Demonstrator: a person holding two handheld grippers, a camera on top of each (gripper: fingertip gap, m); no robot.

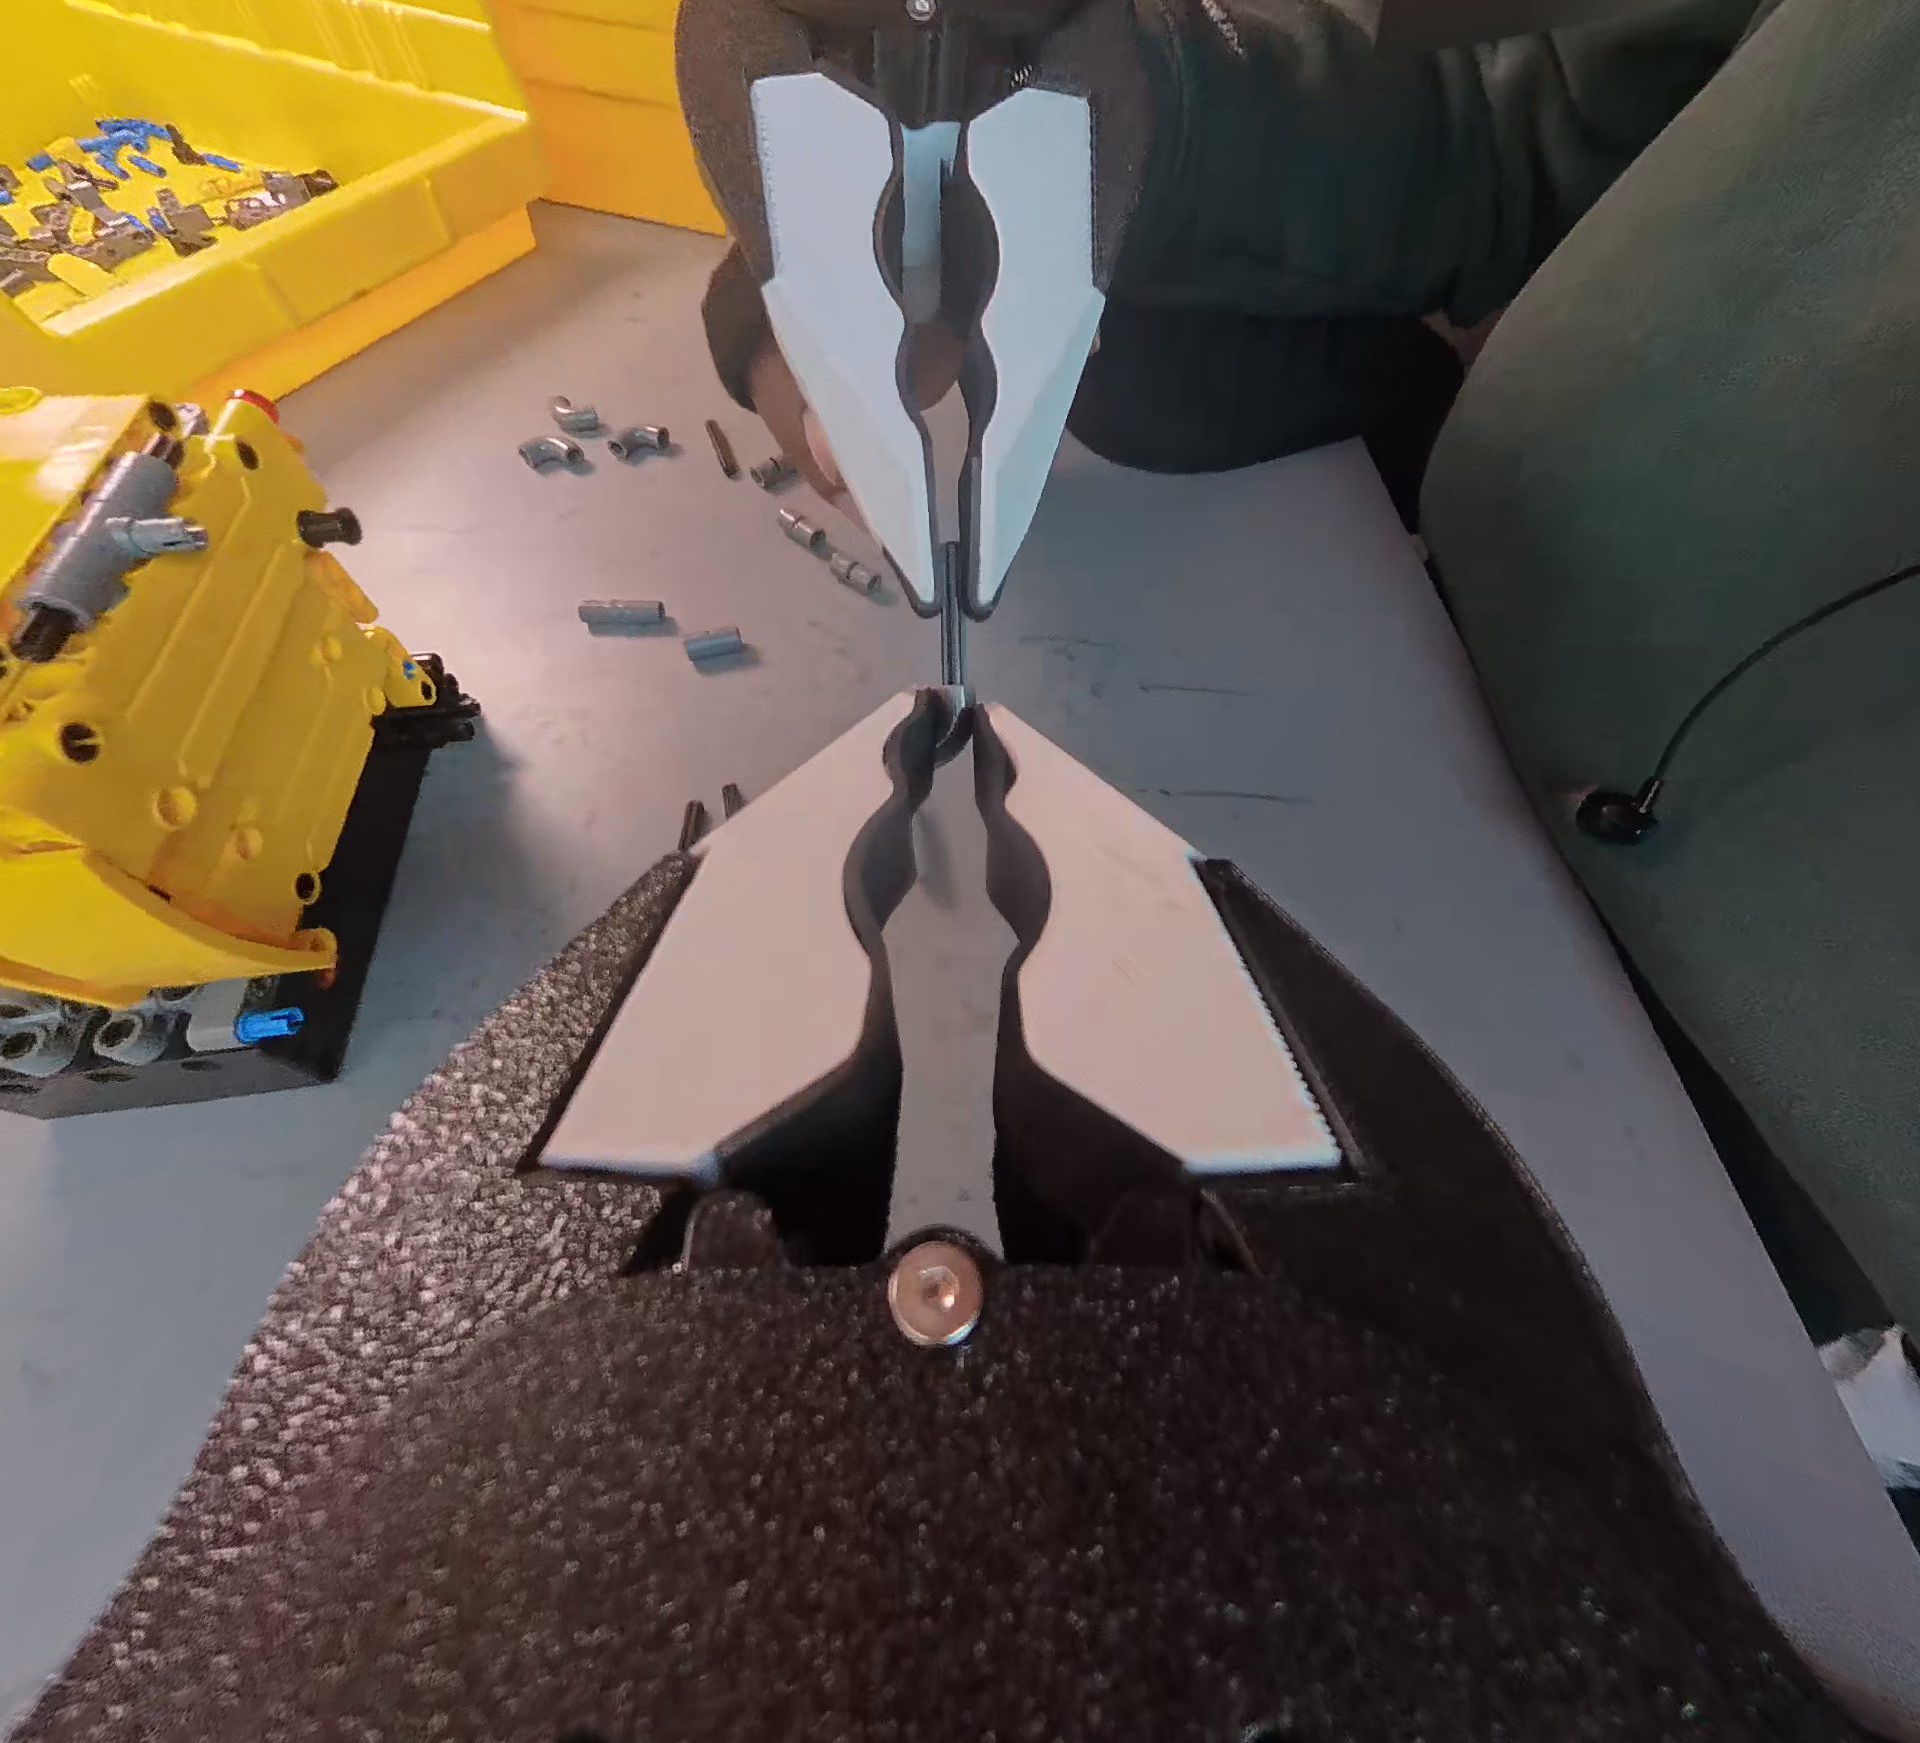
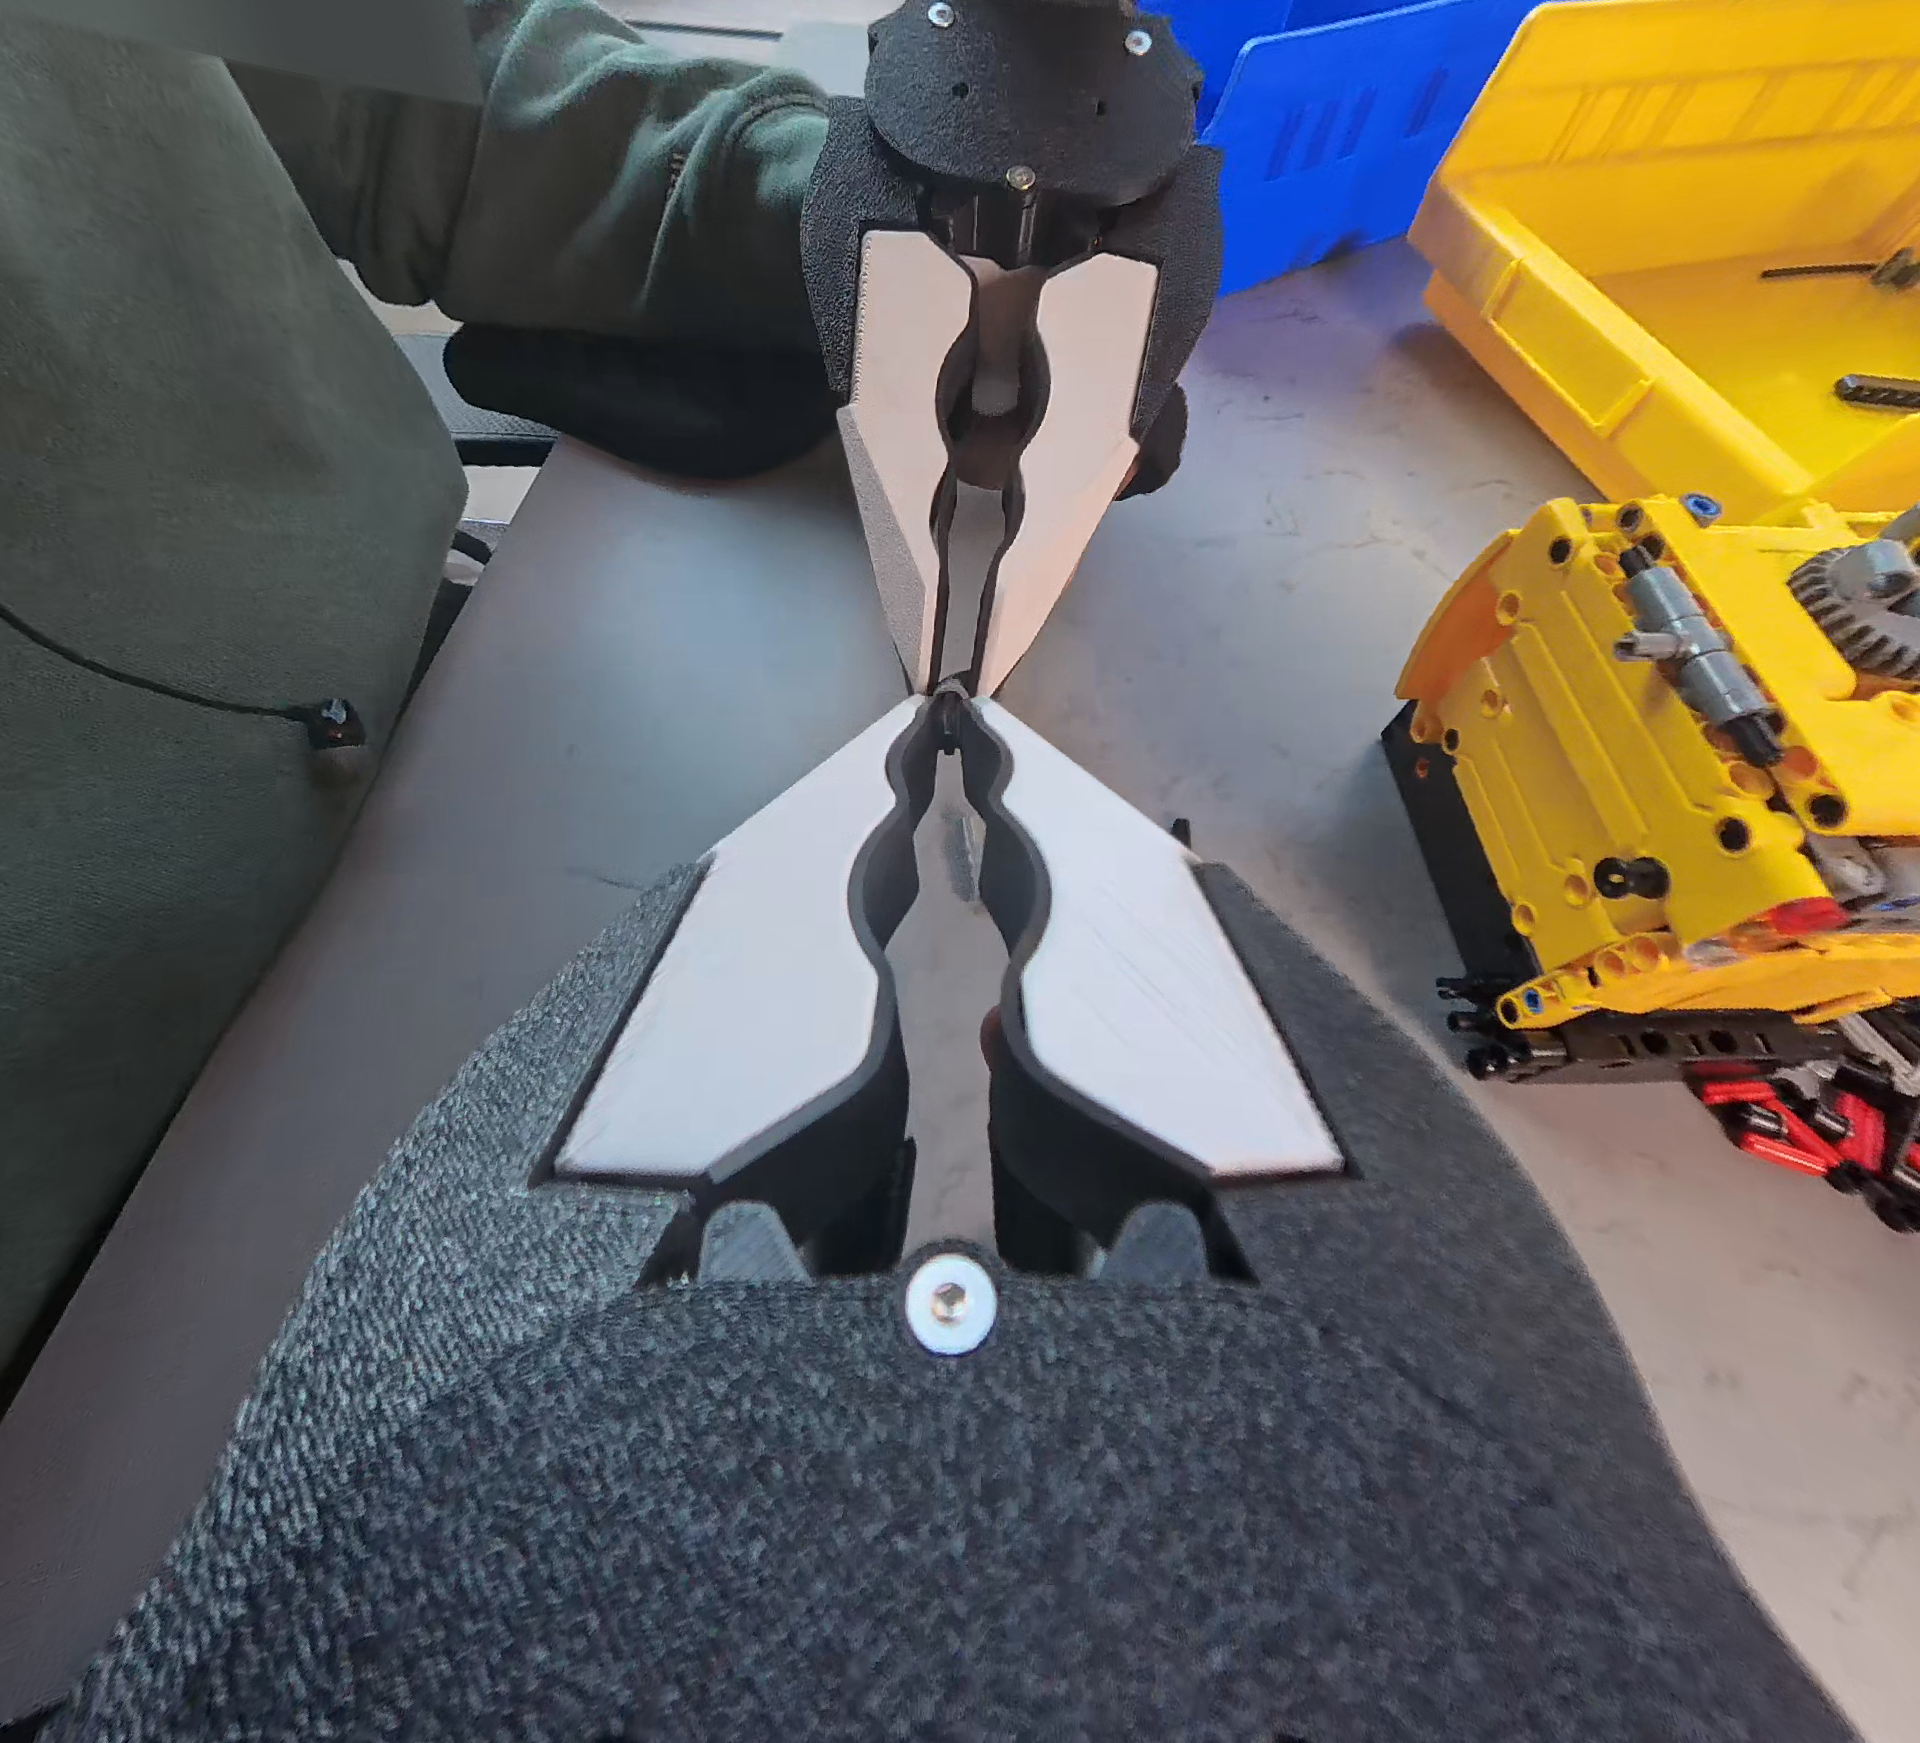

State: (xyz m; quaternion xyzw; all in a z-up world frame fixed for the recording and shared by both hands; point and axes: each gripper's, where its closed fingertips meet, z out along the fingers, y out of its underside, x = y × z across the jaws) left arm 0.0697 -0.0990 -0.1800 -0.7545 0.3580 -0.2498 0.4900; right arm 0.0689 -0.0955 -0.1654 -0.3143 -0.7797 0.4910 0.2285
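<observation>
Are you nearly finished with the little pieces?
The big yellow model looks largely built. In hand: the right gripper pinches a thin black rod and the left gripper a small grey piece, their ends meeting. Loose grey pieces lie unused on the table.

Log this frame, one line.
left tool: shut on grey connector | right tool: shut on black axle | tips meeting above table

Matt rough black tool [image 1: 951, 727] shell, glossy yellow plastic bins [image 1: 312, 135], smooth table [image 1: 1195, 758].
</observation>
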